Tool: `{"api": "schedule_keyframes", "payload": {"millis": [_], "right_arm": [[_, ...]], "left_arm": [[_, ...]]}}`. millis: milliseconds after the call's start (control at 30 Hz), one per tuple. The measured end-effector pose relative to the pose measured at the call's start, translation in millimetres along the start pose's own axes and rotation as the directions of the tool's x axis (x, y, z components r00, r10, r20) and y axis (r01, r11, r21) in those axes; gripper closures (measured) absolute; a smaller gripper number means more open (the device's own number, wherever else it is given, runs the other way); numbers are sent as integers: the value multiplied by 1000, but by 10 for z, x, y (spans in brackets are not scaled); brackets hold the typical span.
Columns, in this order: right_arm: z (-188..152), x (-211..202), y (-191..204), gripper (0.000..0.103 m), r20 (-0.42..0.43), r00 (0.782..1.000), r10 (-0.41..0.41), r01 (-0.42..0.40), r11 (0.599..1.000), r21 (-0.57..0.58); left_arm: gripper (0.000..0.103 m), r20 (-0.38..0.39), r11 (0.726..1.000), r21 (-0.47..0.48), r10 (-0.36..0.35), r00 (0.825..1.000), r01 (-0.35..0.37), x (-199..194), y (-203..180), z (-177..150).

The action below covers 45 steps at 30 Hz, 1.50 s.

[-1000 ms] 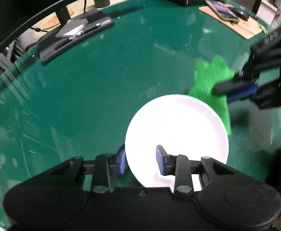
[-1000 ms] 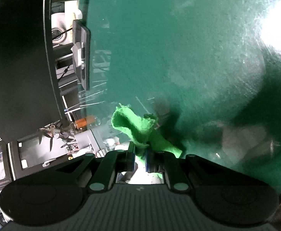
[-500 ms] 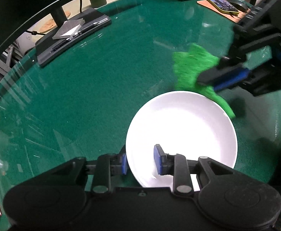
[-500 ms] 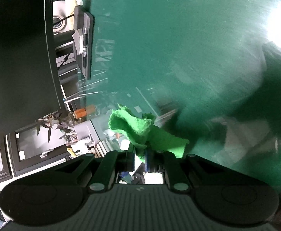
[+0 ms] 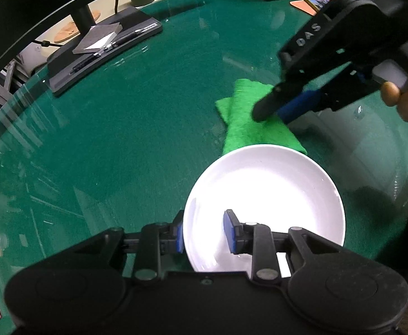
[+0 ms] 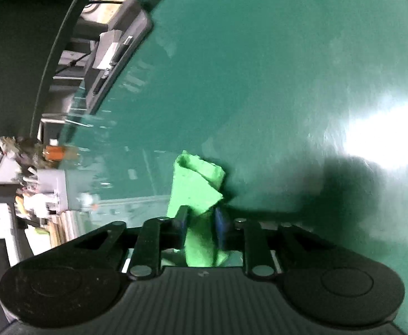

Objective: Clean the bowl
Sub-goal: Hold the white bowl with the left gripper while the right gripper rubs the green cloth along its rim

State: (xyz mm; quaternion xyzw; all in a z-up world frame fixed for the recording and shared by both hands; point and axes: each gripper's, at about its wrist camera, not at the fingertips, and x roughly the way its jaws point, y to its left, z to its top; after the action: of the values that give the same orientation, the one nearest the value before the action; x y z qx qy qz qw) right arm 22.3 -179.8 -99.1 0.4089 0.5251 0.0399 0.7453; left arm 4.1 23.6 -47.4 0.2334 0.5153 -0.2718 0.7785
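Looking through the left wrist camera first, you see the white bowl [image 5: 264, 206] sitting on the green table [image 5: 120, 128] right at your left gripper [image 5: 204, 233], whose two blue pads straddle the near rim: one pad outside the wall, the other inside the basin. You have the rim between them, though whether the pads press on it or merely flank it you cannot tell for certain; they look close enough to be holding. Beyond the far rim, the green cloth [image 5: 255, 120] lies draped on the table, its nearest corner touching or just overlapping the bowl's far edge, and your right gripper [image 5: 271, 110] reaches in from the upper right with its fingers pinching the cloth. So the bowl lies toward you from the cloth, and the wiping hand must travel down and inward over the far rim to reach the basin. Its fingers point toward the left and slightly down, roughly across the bowl's far side. Turning to the right wrist camera, you find the cloth [image 6: 198, 189] bunched and standing up between the fingers of the right gripper [image 6: 201, 220], clamped on it at the fold, with the free end rolled over ahead of the tips. The bowl itself does not show in this view; only the shiny table [image 6: 259, 69] and a bright glare at right appear.
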Motion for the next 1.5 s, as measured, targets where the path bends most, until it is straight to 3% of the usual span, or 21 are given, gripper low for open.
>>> {"api": "schedule_keyframes", "payload": {"millis": [133, 200, 267, 300, 333, 433, 533, 667, 833, 1133, 1400, 1500], "right_arm": [[11, 83, 291, 56, 22, 1000, -17, 21, 989, -147], [39, 136, 405, 56, 44, 998, -52, 61, 971, -231], [40, 174, 484, 66, 61, 996, -71, 86, 954, -288], [33, 217, 537, 85, 58, 995, -83, 98, 937, -336], [45, 284, 562, 96, 29, 995, -99, 103, 928, -359], [125, 299, 431, 95, -44, 998, -34, 22, 967, -254], [117, 181, 86, 96, -123, 987, 105, -109, 994, -28], [-24, -16, -402, 95, -169, 955, 242, -201, 953, 228], [-214, -51, -659, 95, -165, 924, 344, -252, 874, 415], [-8, 245, -272, 95, -164, 910, 382, -304, 881, 363], [-170, -29, -618, 95, -179, 915, 362, -263, 870, 417], [-156, 17, -577, 93, -169, 920, 355, -260, 872, 415]], "left_arm": [[74, -1, 1000, 3, -4, 1000, 4, 4, 10, 12], [73, 1, 1000, -1, -5, 1000, 5, 6, 21, 10], [73, 3, 1000, -4, -7, 1000, 7, 5, 30, 6], [72, 3, 1000, -6, -9, 1000, 9, 5, 35, 7], [72, 4, 1000, -6, -11, 1000, 11, 5, 40, 8], [72, 8, 1000, -1, -11, 1000, 11, 7, 43, 14], [74, 8, 1000, 16, -16, 1000, 16, 15, 46, 36], [74, 5, 1000, 20, -22, 1000, 22, 36, 58, 76], [73, 7, 999, 38, -25, 1000, 24, 57, 58, 103], [71, -2, 999, 36, -12, 1000, 12, 53, 40, 105], [69, -1, 998, 66, -20, 1000, 20, 59, 19, 133], [69, -3, 998, 69, -9, 1000, 10, 55, -2, 140]]}}
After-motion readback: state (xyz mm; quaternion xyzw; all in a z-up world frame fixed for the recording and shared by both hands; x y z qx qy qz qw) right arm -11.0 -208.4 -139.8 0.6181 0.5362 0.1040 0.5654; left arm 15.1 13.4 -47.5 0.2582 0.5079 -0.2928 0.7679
